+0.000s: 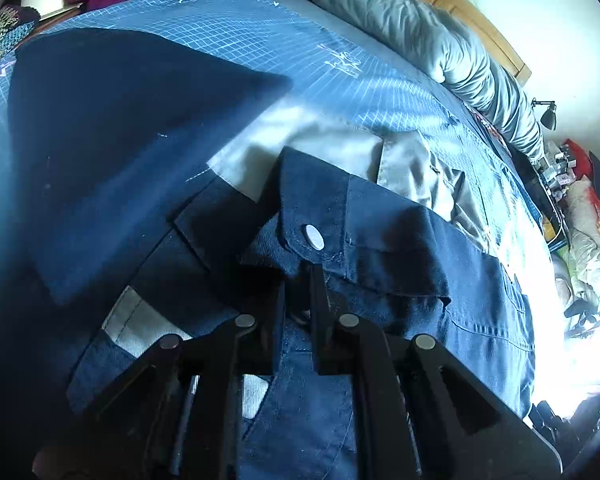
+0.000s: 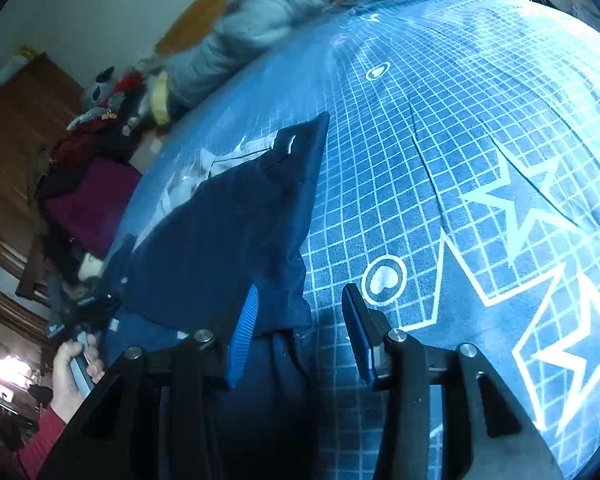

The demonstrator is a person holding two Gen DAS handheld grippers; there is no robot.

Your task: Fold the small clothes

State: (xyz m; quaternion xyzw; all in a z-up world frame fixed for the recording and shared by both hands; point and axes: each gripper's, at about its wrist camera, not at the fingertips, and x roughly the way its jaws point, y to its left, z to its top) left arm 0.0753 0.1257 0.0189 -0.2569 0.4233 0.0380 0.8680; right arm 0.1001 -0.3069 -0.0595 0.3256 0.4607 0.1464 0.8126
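A pair of small navy shorts (image 1: 132,132) lies on a blue bedsheet (image 1: 340,52) with a white grid print. Its waistband with a silver button (image 1: 314,237) and pale grey pocket lining (image 1: 320,148) faces the left wrist view. My left gripper (image 1: 298,280) is shut on the waistband fabric just below the button. In the right wrist view the shorts (image 2: 228,224) lie to the left, one leg pointing away. My right gripper (image 2: 300,312) is open, its left blue pad at the cloth's near edge, nothing between the jaws.
A grey duvet (image 1: 440,36) is bunched along the far side of the bed (image 2: 480,140). Clothes and clutter (image 1: 580,216) pile up beside the bed. A maroon garment (image 2: 92,200) and a wooden cabinet (image 2: 20,120) stand at the left. A hand (image 2: 72,368) holds the other gripper.
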